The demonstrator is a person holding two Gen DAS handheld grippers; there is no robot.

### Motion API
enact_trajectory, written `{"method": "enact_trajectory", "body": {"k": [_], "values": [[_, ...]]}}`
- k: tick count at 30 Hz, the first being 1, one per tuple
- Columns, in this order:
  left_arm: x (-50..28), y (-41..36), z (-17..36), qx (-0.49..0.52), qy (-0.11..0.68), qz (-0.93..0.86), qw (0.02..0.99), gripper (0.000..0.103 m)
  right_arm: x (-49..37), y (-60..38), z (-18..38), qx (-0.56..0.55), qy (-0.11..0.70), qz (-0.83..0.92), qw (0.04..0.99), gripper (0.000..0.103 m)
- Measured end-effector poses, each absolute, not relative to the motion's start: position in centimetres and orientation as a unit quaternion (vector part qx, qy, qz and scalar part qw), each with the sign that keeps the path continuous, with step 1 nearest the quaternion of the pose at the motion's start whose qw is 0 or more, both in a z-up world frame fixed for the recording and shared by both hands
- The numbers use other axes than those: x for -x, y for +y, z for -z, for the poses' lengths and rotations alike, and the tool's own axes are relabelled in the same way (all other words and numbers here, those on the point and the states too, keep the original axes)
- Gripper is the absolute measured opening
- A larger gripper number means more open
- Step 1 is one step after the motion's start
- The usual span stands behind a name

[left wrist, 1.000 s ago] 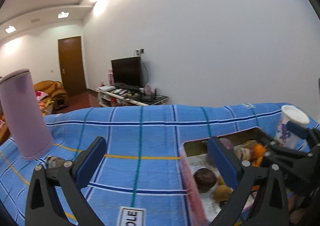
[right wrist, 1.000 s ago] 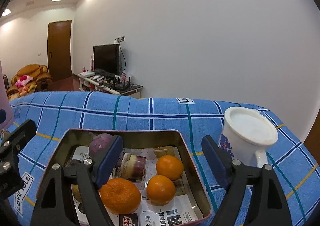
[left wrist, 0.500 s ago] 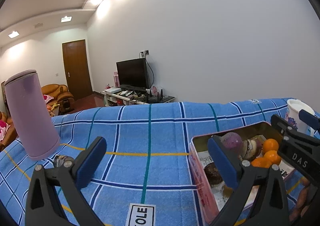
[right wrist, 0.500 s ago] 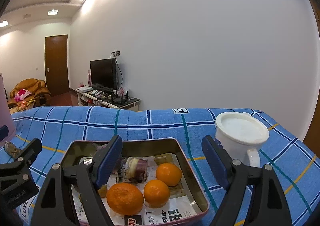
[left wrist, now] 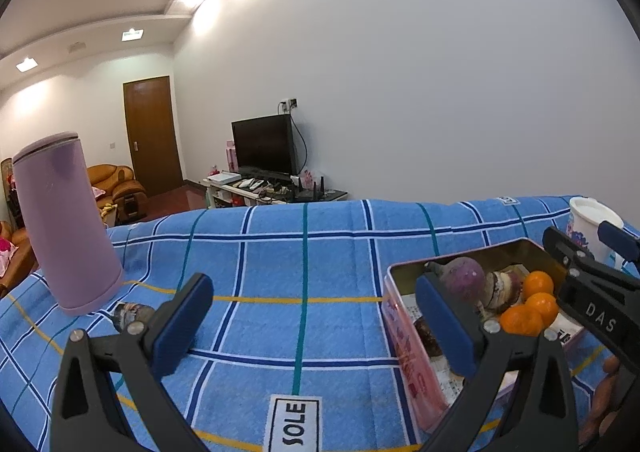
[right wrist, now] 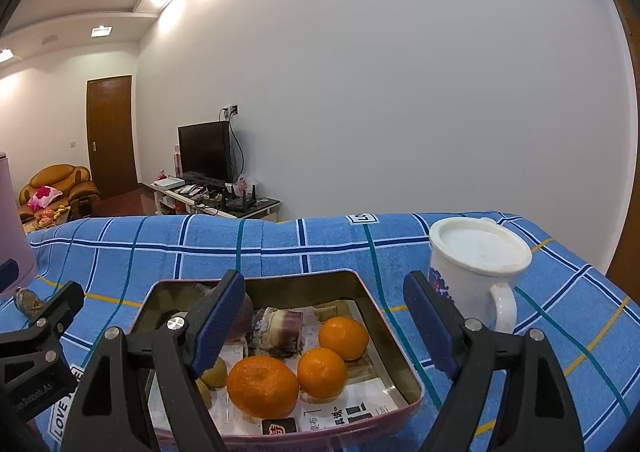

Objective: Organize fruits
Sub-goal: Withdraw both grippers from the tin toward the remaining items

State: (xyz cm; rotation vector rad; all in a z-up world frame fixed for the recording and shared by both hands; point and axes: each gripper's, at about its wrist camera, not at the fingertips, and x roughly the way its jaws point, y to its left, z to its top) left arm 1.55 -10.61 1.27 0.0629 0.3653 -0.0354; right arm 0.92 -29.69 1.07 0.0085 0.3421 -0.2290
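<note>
Oranges [right wrist: 263,381] sit in the tin [right wrist: 394,336] near the right edge of the desk, with a purple fruit [left wrist: 465,278] at its back. Your right hand-held gripper [right wrist: 325,319] hovers over the tin, jaws wide and empty; your left hand-held gripper [left wrist: 316,322] is equally wide, over bare cloth [left wrist: 304,252]. You seem to be choosing a fruit: next, lower the right one around a single orange.

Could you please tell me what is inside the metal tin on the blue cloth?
Inside the tin: three oranges, a purple round item, printed paper lining. The gripper hides more.
</note>
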Motion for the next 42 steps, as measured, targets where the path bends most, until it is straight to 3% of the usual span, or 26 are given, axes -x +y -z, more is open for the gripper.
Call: {"method": "enact_trajectory", "body": {"k": [42], "values": [[-1.3,-0.7,-0.7,-0.069,0.206,0.003,0.976,0.103,-0.9,-18.3,-0.3,0.022,0.205,0.069,0.976,0.083]]}}
